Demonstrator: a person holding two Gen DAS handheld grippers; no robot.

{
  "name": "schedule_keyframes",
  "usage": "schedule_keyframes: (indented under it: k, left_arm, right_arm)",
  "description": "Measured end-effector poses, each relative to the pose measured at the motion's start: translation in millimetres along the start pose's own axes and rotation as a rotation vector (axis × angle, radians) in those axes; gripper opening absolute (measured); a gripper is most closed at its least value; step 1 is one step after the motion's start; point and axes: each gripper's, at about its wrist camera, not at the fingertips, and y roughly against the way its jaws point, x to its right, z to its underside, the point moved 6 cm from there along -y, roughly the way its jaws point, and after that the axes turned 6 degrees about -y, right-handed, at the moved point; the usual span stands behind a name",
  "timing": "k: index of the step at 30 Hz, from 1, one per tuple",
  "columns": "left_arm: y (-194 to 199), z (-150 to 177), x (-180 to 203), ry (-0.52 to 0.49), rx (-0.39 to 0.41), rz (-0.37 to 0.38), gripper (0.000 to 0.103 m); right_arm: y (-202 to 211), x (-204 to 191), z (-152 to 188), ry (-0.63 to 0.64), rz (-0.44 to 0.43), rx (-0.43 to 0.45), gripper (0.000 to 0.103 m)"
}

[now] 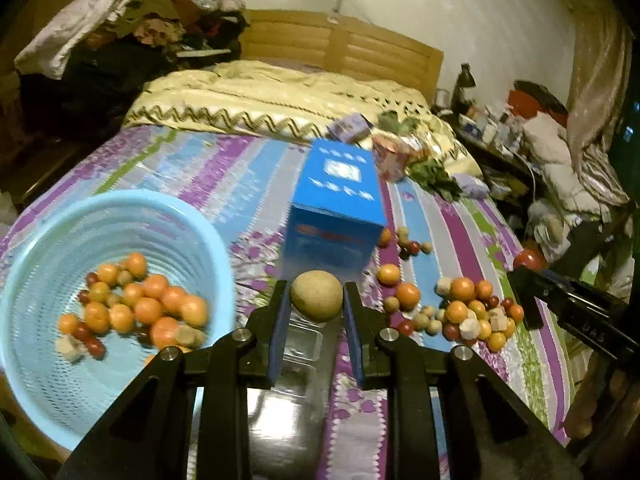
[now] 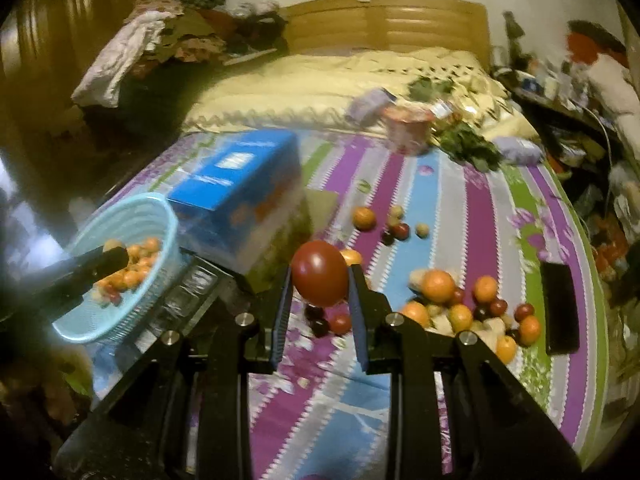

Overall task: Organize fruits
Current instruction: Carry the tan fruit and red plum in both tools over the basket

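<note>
My left gripper (image 1: pixel 316 296) is shut on a tan round fruit (image 1: pixel 317 295), held above the bed just right of the light blue basket (image 1: pixel 36 240), which holds several orange and dark red fruits (image 1: pixel 148 308). My right gripper (image 2: pixel 320 280) is shut on a dark red fruit (image 2: pixel 320 278) above the striped bedsheet. A pile of loose fruits (image 1: pixel 472 316) lies on the sheet to the right; it also shows in the right wrist view (image 2: pixel 464 308). The basket (image 2: pixel 160 216) shows at the left of the right wrist view, with the left gripper's fingers (image 2: pixel 108 260) over it.
A blue cardboard box (image 1: pixel 336 200) stands on the bed beyond the grippers. A clear plastic tray (image 1: pixel 300 340) lies under my left gripper. A few fruits (image 2: pixel 384 224) lie farther back. A dark phone (image 2: pixel 560 308) lies at the right. A cup, greens and a quilt sit behind.
</note>
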Motion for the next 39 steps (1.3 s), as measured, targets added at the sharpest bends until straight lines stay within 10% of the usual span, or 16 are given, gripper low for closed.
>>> schedule_keyframes:
  k: [24, 39]
  left_arm:
    - [75.4, -6.1, -184.4, 0.231, 0.044, -0.201, 0.026]
    - [75.5, 20.4, -261.9, 0.333, -0.064, -0.208, 0.026]
  right_arm:
    - [-35.8, -187.0, -35.4, 0.196, -0.226, -0.087, 0.028]
    - [-82.5, -264.4, -15.0, 0.287, -0.281, -0.290, 0.028]
